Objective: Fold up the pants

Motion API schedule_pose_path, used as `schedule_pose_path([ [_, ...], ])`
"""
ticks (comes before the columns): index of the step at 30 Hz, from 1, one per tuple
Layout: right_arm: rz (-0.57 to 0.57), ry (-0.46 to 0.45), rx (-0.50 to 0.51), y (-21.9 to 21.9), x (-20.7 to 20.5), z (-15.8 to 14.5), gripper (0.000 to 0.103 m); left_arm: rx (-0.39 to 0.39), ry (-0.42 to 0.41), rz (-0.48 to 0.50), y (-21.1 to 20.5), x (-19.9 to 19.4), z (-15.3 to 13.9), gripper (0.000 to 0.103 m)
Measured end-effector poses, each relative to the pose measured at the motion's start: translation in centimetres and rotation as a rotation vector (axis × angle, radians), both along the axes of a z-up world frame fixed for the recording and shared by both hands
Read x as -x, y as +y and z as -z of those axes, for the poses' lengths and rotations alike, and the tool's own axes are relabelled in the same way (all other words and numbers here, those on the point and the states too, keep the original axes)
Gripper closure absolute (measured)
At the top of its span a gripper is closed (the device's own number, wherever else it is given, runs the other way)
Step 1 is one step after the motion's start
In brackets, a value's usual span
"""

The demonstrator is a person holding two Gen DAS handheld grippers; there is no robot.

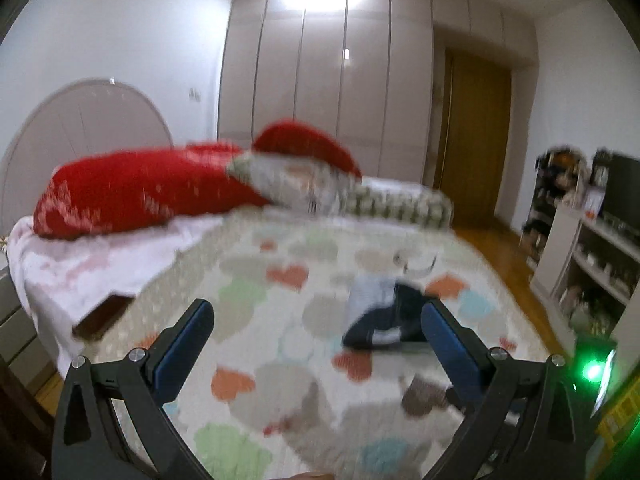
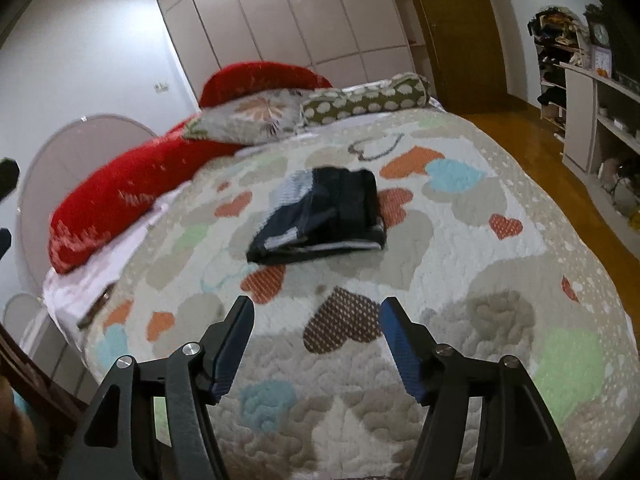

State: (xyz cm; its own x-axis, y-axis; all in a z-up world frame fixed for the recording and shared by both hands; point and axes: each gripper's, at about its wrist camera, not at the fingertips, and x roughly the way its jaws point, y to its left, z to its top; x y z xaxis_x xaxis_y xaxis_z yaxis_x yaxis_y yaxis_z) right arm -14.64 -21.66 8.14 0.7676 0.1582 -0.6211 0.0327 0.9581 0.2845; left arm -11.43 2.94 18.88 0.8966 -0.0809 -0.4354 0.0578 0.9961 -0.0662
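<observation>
Both grippers, left [image 1: 318,322] and right [image 2: 316,318], are released; pants [image 2: 320,216] at 12 o'clock look folded; a clumsy regrasp could undo them.

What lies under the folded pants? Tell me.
The pants rest on the heart-patterned quilt, with an orange heart peeking out at their right edge. Whatever is directly beneath them is covered.
</observation>
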Motion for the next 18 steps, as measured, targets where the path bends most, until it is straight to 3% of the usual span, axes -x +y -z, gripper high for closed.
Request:
schedule_pose_path([
  [5, 0.020, 0.032, -0.001, -0.2, -0.1, 0.7, 0.033, -0.008, 0.139, -0.003, -0.5, -1.3, 2.2, 0.000],
  [11, 0.016, 0.066, 0.038, 0.7, 0.0, 1.5, 0.033, -0.026, 0.155, 0.005, -0.9, -1.2, 2.9, 0.000],
  [18, -0.015, 0.081, 0.125, 2.4, 0.0, 2.0, 0.033, -0.027, 0.229, 0.035, -1.4, -1.8, 4.0, 0.000],
])
